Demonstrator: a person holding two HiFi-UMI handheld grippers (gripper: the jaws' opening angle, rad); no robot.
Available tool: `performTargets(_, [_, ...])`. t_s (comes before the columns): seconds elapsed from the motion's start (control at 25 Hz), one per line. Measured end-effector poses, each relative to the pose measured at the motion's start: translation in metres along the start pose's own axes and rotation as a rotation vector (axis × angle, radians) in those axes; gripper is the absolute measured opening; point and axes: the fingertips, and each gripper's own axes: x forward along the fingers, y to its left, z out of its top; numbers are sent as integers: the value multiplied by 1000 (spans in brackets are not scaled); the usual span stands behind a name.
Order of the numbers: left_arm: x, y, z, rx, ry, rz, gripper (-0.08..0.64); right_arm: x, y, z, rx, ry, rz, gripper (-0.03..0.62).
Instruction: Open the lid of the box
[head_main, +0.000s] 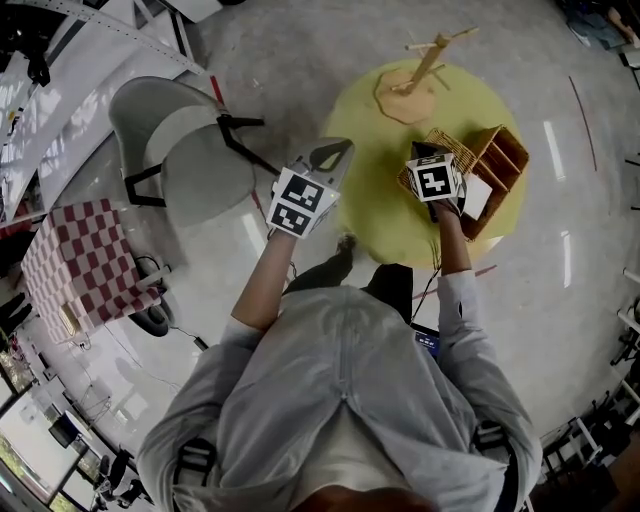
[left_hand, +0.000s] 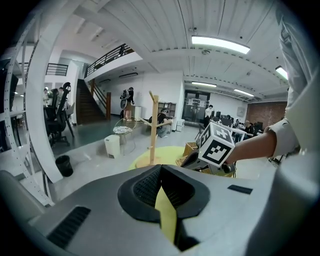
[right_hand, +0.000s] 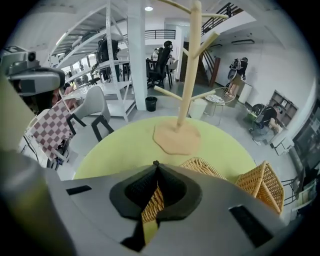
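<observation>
A wicker box (head_main: 497, 160) stands on the right side of a round yellow-green table (head_main: 370, 215). Its woven lid (head_main: 440, 140) lies next to it, on its left side. In the right gripper view the lid (right_hand: 200, 167) sits just beyond the jaws and the box (right_hand: 265, 184) to the right. My right gripper (head_main: 428, 160) is over the lid, shut, with wicker showing under its jaws (right_hand: 156, 165); I cannot tell if it touches. My left gripper (head_main: 335, 152) hangs shut and empty at the table's left edge (left_hand: 160, 167).
A wooden branch-shaped stand (head_main: 425, 75) rises at the table's far side. A grey chair (head_main: 185, 150) is on the floor to the left, with a red-checked seat (head_main: 80, 260) further left. The person's body (head_main: 350, 400) fills the near side.
</observation>
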Motion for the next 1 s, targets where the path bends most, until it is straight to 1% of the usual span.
performTargets(0.16, [2,-9,0,16,7,-19,29,-4,2,-2,14,-16,4,25])
performTargets(0.28, [5,-22,3,35,14,-47,29,-19,-3,-4,51,-35,-5,33])
performTargets(0.4, [9,-35,8,52,9,-74,29,-44,-10,-3,105,-81,-16,46])
performTargets(0.56, [14,-53,23,71,-20,-96,29,-91,-25,-5,160,-159,-41,54])
performTargets(0.76, [13,-75,53,106,-77,-114,29,-165,-48,-10,188,-251,-121,51])
performTargets(1.0, [0,-96,92,153,-158,-127,29,-259,-64,-5,193,-388,-254,34])
